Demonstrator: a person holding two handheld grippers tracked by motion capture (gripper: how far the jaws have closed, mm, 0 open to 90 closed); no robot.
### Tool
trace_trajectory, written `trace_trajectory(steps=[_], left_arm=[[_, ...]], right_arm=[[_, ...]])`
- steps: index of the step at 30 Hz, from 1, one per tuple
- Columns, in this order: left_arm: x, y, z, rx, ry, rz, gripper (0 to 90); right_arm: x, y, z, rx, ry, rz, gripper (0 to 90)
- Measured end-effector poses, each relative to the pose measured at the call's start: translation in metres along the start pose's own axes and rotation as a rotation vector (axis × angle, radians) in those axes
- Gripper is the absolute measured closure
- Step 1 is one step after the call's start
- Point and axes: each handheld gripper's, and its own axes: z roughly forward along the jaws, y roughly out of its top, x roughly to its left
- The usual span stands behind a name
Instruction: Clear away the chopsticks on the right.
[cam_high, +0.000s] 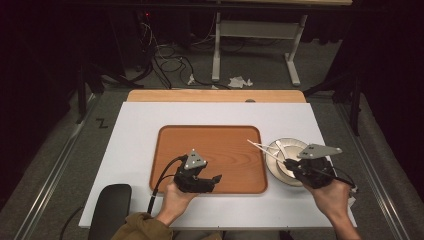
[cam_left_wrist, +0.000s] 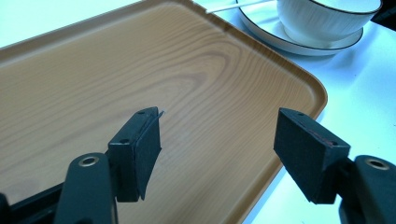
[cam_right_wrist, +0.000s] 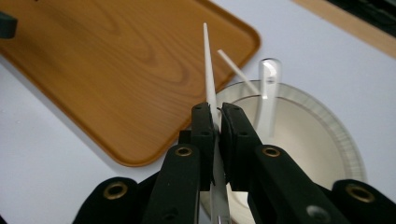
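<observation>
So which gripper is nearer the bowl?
Right. The right gripper, shut on a white chopstick, is over the bowl; the left gripper hangs open over the tray.

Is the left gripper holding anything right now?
No, the left gripper hangs with jaws wide apart above the wooden tray, nothing between them.

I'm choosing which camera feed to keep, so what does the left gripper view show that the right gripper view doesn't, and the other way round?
Left gripper view alone: the left claw, jaws wide apart with nothing between them, over the wooden tray, and the bowl's ribbed outer wall on a plate.

Right gripper view alone: the right claw shut on a white chopstick, and a white spoon in the bowl.

Both: tray, bowl, white table.
</observation>
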Motion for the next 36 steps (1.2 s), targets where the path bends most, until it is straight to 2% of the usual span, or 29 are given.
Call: trace_trajectory(steps=[3,6,8,11,17,22,31,36], left_arm=[[-0.001,0.001,0.0,-0.006,0.004,0.011,31.9],[-0.001,0.001,-0.002,-0.015,0.008,0.017,32.0],[-0.001,0.002,-0.003,-0.019,0.01,0.014,32.0],[0.0,0.002,-0.004,-0.02,0.016,0.016,32.0],[-0.003,0.001,-0.008,-0.043,0.041,0.02,32.1],[-0.003,-0.002,-0.013,-0.043,0.063,0.028,32.0],[-0.002,-0.013,-0.022,-0.037,0.107,-0.012,31.8],[0.0,-0.018,-0.028,-0.031,0.132,-0.033,31.6]], right_arm=[[0.017,0.003,0.014,0.022,0.002,-0.005,85.4],[0.03,0.007,0.031,0.04,0.026,0.001,85.4],[0.035,0.008,0.041,0.055,0.035,0.025,85.3],[0.042,0.009,0.056,0.078,0.043,0.036,85.3],[0.055,0.009,0.087,0.142,0.065,0.038,85.2],[0.058,0.01,0.109,0.172,0.08,0.048,85.1],[0.055,0.017,0.126,0.159,0.104,0.04,84.8],[0.052,0.02,0.137,0.176,0.086,0.033,84.6]])
